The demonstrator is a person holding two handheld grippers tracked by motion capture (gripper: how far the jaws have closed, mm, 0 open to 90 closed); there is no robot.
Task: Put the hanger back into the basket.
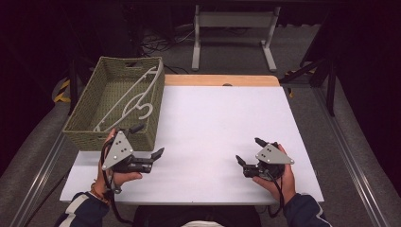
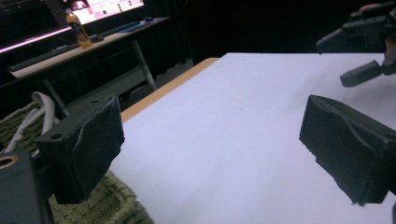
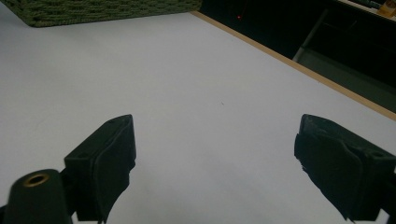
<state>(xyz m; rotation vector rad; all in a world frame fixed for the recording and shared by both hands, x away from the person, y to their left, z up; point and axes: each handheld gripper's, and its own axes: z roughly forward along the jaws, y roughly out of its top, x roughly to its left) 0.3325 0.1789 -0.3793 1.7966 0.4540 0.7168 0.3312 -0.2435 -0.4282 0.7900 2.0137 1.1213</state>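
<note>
A green woven basket (image 1: 85,124) is sitting at the counter's (image 1: 222,123) ten o'clock corner, holding white hangers (image 1: 127,97). Left tongs (image 1: 147,141) are gaping beside it; right tongs (image 1: 249,150), at five o'clock, are gaping too, both empty.

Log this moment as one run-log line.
left gripper: open, empty, beside woven basket | right gripper: open, empty, over white table | white hangers: in basket, untouched
</note>
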